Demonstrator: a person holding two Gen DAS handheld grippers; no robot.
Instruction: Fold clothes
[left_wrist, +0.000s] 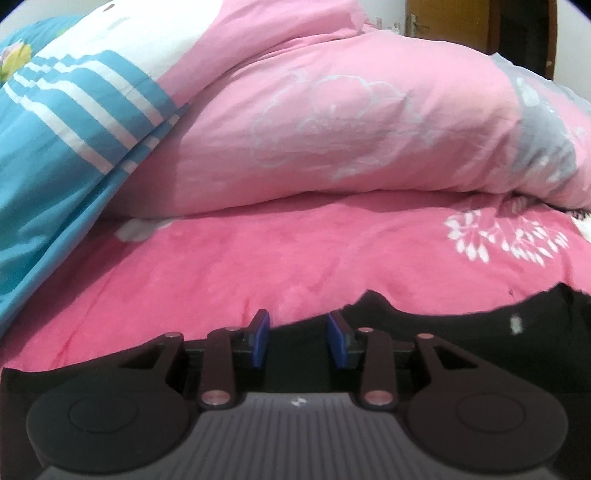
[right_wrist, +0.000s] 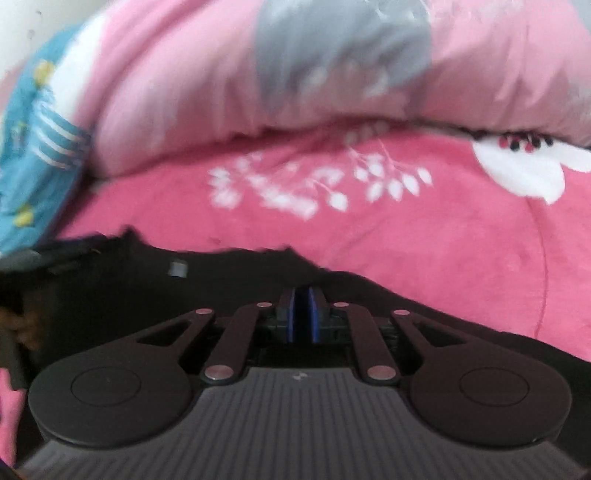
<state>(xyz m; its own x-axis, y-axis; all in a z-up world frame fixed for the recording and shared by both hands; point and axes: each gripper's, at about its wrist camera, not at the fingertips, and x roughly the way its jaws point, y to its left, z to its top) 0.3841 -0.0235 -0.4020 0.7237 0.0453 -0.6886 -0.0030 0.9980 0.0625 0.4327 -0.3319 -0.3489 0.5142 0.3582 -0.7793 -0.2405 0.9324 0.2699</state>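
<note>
A black garment (left_wrist: 461, 332) lies spread on the pink bedsheet (left_wrist: 295, 258), a small grey tag (left_wrist: 514, 325) near its far edge. My left gripper (left_wrist: 299, 338) hovers low over the garment's far edge, open, with nothing between its blue pads (left_wrist: 260, 338). In the right wrist view the same black garment (right_wrist: 221, 280) and its tag (right_wrist: 178, 267) lie to the left. There my right gripper (right_wrist: 303, 314) has its pads nearly together, with dark cloth pinched in the narrow gap at the garment's far edge.
A bulky pink quilt (left_wrist: 332, 129) is piled across the back of the bed, and blue striped bedding (left_wrist: 74, 110) slopes down on the left. A wooden door (left_wrist: 480, 26) stands behind. The pink sheet (right_wrist: 443, 240) with white flower prints stretches beyond the garment.
</note>
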